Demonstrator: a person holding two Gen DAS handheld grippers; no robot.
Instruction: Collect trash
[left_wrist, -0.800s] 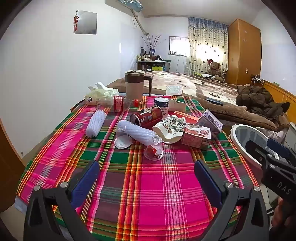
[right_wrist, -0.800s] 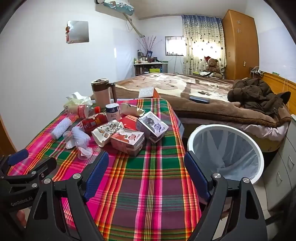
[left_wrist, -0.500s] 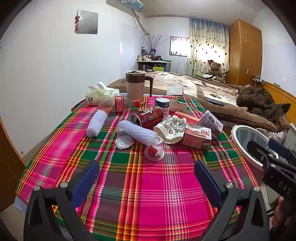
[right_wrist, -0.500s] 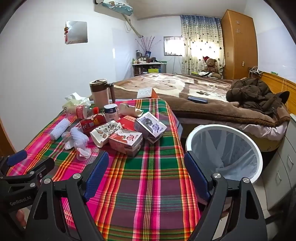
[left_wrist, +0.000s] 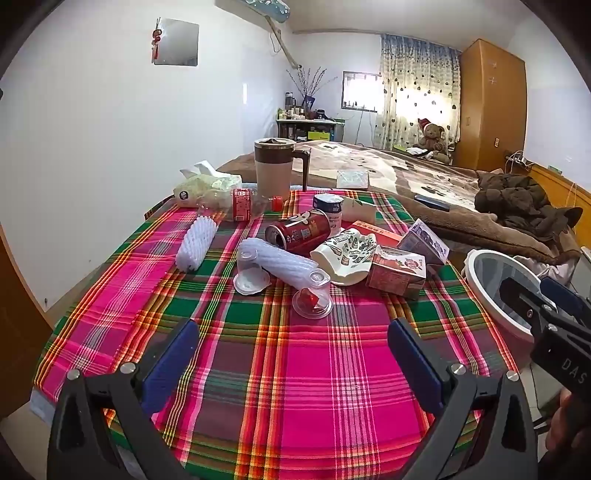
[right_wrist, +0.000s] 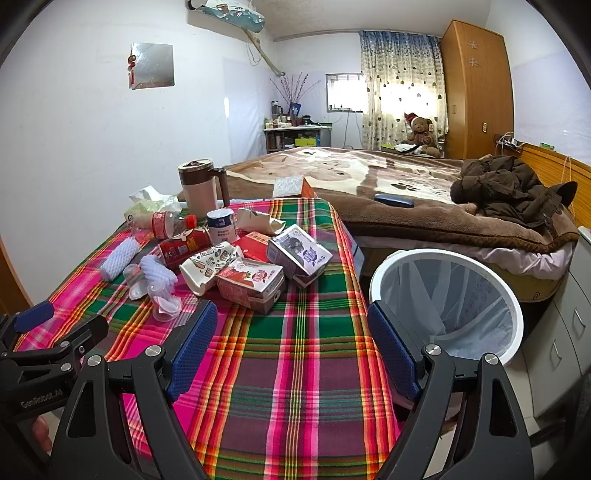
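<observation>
Trash lies in a heap across the far half of the plaid-covered table: a red can on its side, white foam sleeves, clear plastic cups, a crushed paper cup, a red carton and a purple-white carton. A white bin with a liner stands on the floor right of the table. My left gripper hovers open over the near cloth, nothing between its fingers. My right gripper is open too, near the table's right edge beside the bin.
A brown-lidded jug, a tissue pack and a small white tub stand at the table's far end. Behind is a bed with a brown blanket and a dark jacket. A white wall runs along the left; drawers on the right.
Both views have shifted slightly; the trash heap sits a little nearer and lower in the frames. Both grippers stay open and nothing on the table has moved.
</observation>
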